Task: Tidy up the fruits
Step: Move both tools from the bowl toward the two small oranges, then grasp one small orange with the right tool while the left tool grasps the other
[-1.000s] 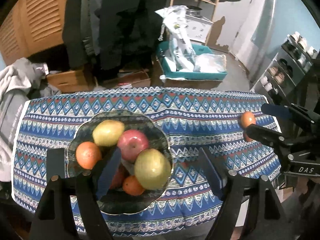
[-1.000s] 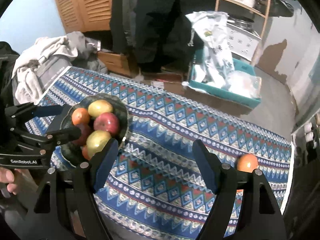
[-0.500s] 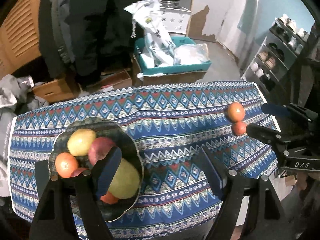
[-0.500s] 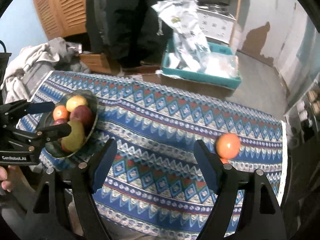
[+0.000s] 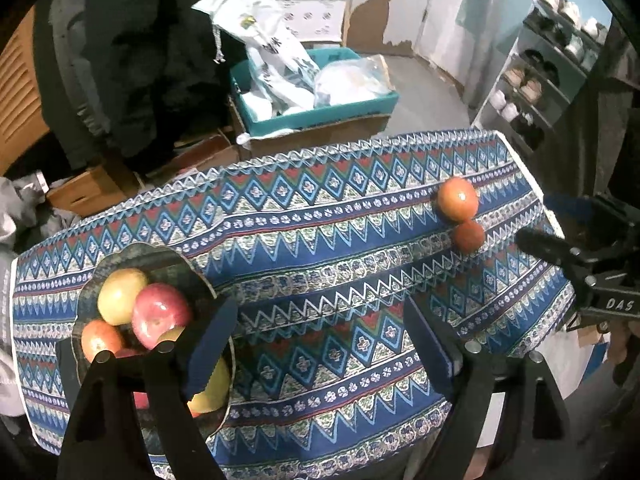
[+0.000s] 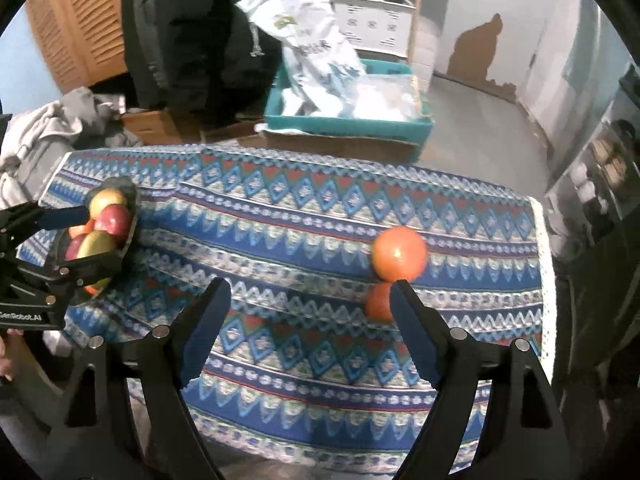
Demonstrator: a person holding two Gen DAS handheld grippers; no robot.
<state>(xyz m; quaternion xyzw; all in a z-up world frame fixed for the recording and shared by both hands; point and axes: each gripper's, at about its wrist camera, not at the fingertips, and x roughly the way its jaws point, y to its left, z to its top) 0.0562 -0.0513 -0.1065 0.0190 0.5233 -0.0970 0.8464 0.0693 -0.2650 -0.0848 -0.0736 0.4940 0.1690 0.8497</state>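
Left gripper [image 5: 320,332] jaws opening, empty, dark scalloped glass bowl [image 5: 160,254] of smooth apples beside its left finger, right gripper [image 6: 308,304] lettered "DAS", opening, empty, two round glossy oranges [image 6: 399,254] at its right fingertip, zigzag woven cloth on table [image 5: 320,240]

Loads of free room across the middle of the table [image 5: 320,240], just bare patterned cloth between the fruit bowl [image 5: 160,256] at the left end and the two oranges at the right. The big orange [image 6: 399,253] and small orange [image 6: 378,302] sit touching near the right edge. Both tongs' jaws are opening with nothing between them; the right tongs [image 6: 308,324] hang just beside the small orange.
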